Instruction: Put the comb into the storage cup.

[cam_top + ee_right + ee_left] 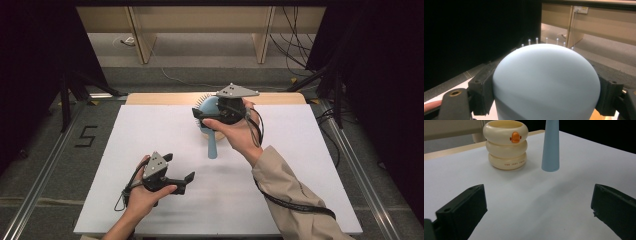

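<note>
A light blue hairbrush (212, 146) stands nearly upright over the middle of the white board (300, 165), handle down. My right gripper (210, 115) is shut on its rounded head (546, 75), and bristle tips show beyond that. A black pad (482, 90) presses each side of the head. I cannot tell whether the handle tip (550, 157) touches the board. A cream ringed cup (506, 147) with an orange beak stands just beside the handle. My left gripper (178, 167) hovers at the front left, open and holding nothing (539, 202), and it faces the cup and handle.
The white board covers a wooden table (150, 97) whose far edge shows behind the brush. Beyond it are wooden furniture legs (142, 45) and cables (295, 45) on the floor. Dark curtains flank both sides. A "5" (86, 136) is taped on the floor at left.
</note>
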`<action>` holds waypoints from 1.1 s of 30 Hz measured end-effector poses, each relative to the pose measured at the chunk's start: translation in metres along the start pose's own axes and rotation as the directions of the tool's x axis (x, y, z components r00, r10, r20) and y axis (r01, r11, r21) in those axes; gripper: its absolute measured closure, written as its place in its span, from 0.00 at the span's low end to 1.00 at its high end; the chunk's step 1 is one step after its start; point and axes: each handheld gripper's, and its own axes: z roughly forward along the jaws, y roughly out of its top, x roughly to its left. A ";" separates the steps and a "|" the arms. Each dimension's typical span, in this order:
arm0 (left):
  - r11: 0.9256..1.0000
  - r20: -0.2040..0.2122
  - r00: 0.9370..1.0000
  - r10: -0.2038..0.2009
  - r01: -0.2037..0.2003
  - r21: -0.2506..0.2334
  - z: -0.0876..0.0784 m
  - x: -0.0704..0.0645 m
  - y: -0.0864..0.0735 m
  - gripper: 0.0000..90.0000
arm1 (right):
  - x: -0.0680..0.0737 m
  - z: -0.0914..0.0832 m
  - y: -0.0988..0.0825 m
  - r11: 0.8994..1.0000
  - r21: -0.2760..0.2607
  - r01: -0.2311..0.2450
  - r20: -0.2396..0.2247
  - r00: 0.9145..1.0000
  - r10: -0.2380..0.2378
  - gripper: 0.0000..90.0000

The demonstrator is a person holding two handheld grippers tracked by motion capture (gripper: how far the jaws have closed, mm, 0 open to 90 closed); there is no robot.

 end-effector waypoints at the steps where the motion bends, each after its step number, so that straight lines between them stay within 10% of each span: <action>1: 1.000 -0.001 1.000 0.003 -0.003 -0.002 0.000 0.000 0.000 0.00 | 0.000 0.000 0.000 1.000 -0.002 0.000 0.002 1.000 0.000 0.23; 33: 1.000 -0.032 0.999 0.027 -0.027 -0.006 -0.001 0.010 -0.003 0.00 | -0.022 -0.007 0.010 0.997 -0.071 -0.012 0.078 0.997 0.017 0.23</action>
